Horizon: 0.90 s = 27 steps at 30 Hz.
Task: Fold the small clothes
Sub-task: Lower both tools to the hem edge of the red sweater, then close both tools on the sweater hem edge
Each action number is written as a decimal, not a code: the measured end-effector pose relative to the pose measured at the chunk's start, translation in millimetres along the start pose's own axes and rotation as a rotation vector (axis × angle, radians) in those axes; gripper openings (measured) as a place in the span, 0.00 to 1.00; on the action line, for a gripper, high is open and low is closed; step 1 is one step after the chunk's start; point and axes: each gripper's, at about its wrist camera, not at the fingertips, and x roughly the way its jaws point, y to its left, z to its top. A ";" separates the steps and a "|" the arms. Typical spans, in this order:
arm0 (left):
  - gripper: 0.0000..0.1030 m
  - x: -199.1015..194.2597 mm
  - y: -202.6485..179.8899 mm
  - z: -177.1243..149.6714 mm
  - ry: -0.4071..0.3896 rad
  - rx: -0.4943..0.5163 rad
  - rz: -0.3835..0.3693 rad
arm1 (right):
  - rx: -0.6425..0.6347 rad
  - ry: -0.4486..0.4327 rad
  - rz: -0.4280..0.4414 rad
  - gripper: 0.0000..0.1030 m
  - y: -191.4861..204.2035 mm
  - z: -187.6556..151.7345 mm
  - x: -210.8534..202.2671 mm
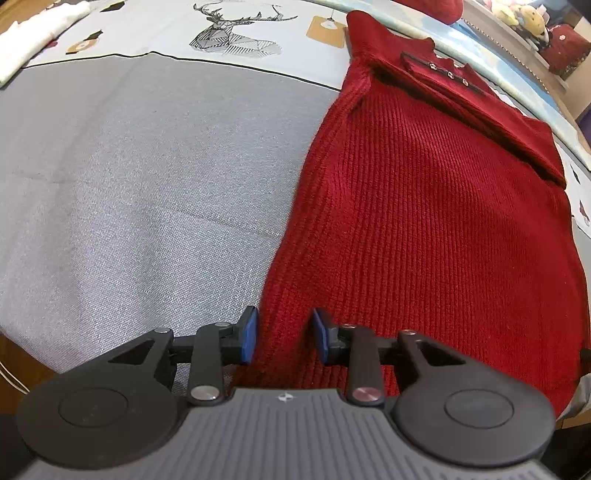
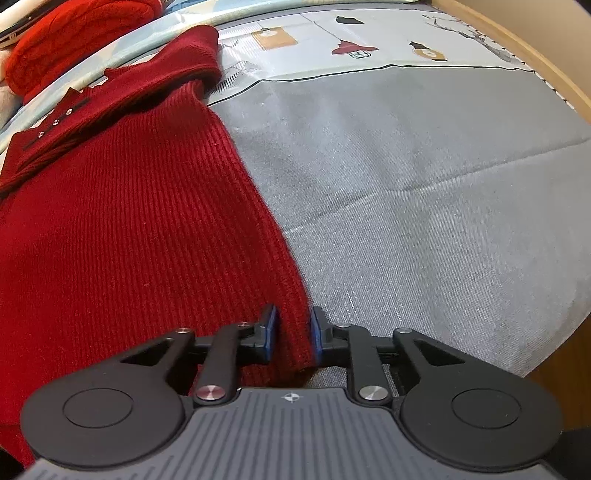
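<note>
Left wrist: left gripper point(image 1: 283, 338) hides sweater point(image 1: 424, 221) hem.

I'm looking at a grey cloth-covered table point(image 1: 129, 177), printed deer-and-lantern cloth point(image 1: 236, 33) along its far edge, red ribbed knit sweater point(image 1: 424, 229) flat on the grey right at my tongs, white folded fabric point(image 1: 33, 40) far off to their left

The red sweater point(image 1: 424, 229) runs under the gripper body, its near hem hidden. A second red garment point(image 2: 74, 40) and a white cloth point(image 1: 33, 33) are cut off by the picture edges.
</note>
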 end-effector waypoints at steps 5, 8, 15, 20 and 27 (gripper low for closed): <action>0.29 0.9 -3.4 1.1 0.002 0.015 -0.004 | -0.017 -0.001 -0.005 0.22 2.8 -0.2 0.4; 0.20 -0.3 -3.8 1.6 -0.005 0.016 -0.003 | -0.023 -0.004 -0.005 0.17 3.3 0.0 0.2; 0.14 -10.4 1.1 2.7 -0.038 -0.019 -0.051 | 0.055 -0.065 0.024 0.11 -8.3 2.7 -11.2; 0.19 -7.3 -1.2 3.4 -0.019 -0.005 -0.044 | 0.060 -0.020 0.028 0.14 -9.1 2.1 -2.6; 0.26 -1.1 0.7 1.8 0.007 0.003 0.003 | 0.018 0.005 -0.005 0.22 -3.2 0.6 2.6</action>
